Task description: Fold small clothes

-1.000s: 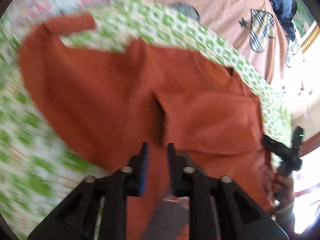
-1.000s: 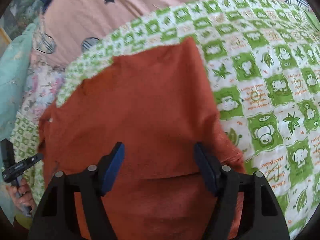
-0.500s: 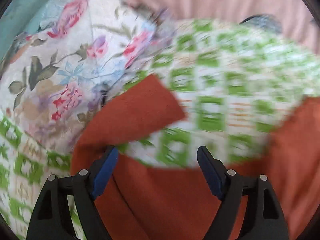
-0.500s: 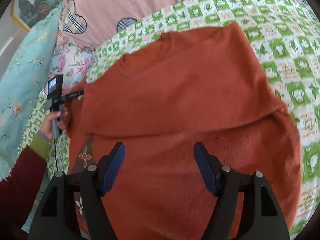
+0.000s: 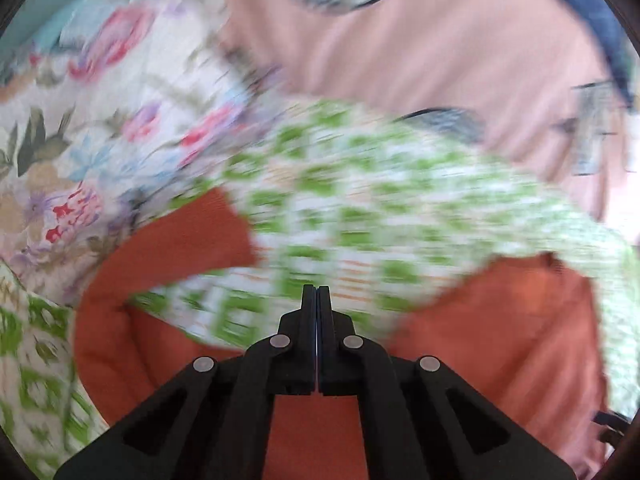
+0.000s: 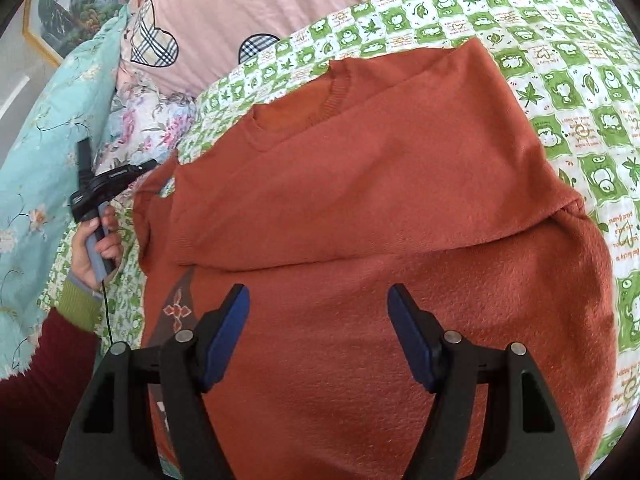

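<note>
An orange-red sweater point(image 6: 360, 208) lies on a green-and-white checked quilt point(image 6: 560, 80), neck at the far side, one sleeve folded across its chest. My right gripper point(image 6: 318, 336) is open and empty above the sweater's lower body. In the blurred left wrist view my left gripper point(image 5: 316, 294) is shut with nothing between its fingers, hovering over the quilt point(image 5: 360, 200) between the sweater's left sleeve point(image 5: 184, 240) and its body point(image 5: 500, 320). The right wrist view shows the left gripper point(image 6: 132, 168) in a hand at the sweater's left edge.
A pink sheet with plaid hearts point(image 6: 248, 8) lies behind the quilt. A floral cushion point(image 5: 80, 120) and a light blue floral blanket point(image 6: 36, 140) lie at the left. A framed picture point(image 6: 60, 12) hangs at the far left.
My left gripper let go of the sweater, opened, swung left towards the sleeve, then shut empty. The right gripper stayed open and pulled back, so more of the sweater shows.
</note>
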The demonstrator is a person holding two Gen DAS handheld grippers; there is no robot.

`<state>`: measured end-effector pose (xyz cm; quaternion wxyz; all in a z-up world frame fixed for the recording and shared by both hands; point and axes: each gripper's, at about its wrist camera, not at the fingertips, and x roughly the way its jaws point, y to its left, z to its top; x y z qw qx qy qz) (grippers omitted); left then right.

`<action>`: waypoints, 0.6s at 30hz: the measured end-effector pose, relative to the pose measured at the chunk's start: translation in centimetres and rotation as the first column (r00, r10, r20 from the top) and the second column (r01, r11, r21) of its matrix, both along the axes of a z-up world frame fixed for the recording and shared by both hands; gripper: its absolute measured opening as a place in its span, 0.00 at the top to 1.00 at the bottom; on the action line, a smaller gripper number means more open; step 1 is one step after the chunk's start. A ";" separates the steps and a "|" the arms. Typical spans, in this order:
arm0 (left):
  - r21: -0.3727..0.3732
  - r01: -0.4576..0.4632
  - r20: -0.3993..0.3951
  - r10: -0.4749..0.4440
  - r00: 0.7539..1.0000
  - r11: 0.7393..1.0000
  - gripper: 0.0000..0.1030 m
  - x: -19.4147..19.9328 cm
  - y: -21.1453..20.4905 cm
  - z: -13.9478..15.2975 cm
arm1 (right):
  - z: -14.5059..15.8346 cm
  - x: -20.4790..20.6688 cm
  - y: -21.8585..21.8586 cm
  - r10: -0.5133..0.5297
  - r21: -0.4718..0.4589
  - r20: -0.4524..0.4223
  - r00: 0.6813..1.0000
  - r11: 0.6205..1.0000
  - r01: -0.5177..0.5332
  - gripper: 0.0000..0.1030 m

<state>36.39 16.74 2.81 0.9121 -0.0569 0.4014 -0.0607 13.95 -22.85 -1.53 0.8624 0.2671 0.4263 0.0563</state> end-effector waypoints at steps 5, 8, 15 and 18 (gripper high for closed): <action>0.164 0.014 0.049 -0.023 0.999 0.986 0.96 -0.9 -3.5 2.2 | 0.6 -1.5 -0.3 -0.015 0.011 0.001 1.000 1.000 0.015 0.30; 0.244 -0.044 -0.036 0.054 0.998 0.969 0.58 2.1 -1.5 0.2 | 0.7 -2.4 -1.0 -0.044 0.014 -0.001 0.999 0.999 0.044 0.30; 0.376 -0.189 -0.110 0.246 0.963 0.907 0.14 8.9 4.1 -4.9 | -0.2 -2.0 -1.8 -0.074 0.004 -0.047 0.996 0.997 0.074 0.30; 0.381 -0.145 -0.156 0.218 0.964 0.913 0.30 10.3 4.6 -6.9 | -0.2 -1.5 -1.6 -0.067 0.003 -0.047 0.997 0.998 0.067 0.30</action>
